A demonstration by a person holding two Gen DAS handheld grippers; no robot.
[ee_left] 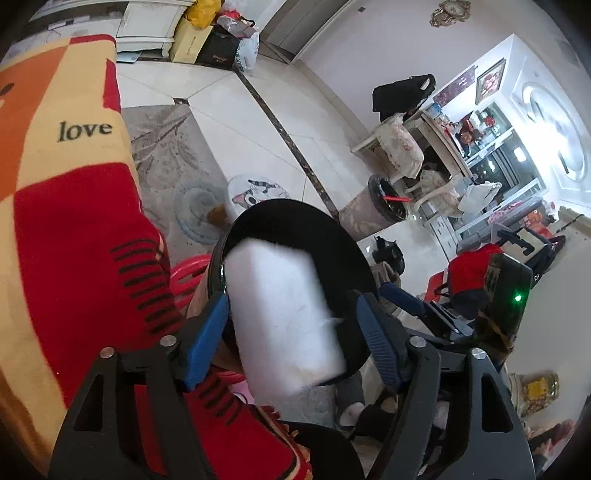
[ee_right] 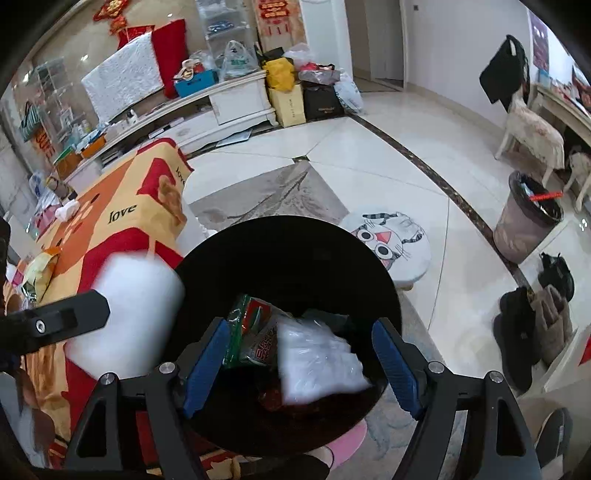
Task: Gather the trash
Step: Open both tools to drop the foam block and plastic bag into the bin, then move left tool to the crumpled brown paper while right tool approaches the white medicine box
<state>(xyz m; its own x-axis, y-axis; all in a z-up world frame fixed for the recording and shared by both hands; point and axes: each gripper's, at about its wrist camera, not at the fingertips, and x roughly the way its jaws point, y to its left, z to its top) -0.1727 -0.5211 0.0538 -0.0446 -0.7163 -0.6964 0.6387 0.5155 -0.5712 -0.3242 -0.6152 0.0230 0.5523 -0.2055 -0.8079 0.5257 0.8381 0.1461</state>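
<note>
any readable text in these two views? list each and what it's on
"love": on the orange, yellow and red tablecloth, readable in both views.
Red characters on the snack wrapper in the black bin: too blurred.
Print on the bags by the white cabinet and the red wall decorations: too small.

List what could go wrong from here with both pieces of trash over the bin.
1. The white block sits between the open left gripper fingers, right over the black bin's rim; it could tip outside onto the checked tablecloth.
2. The clear plastic bag, blurred and free of the open right gripper, may drift and catch the rim.
3. The grippers are close together and could collide.
</note>
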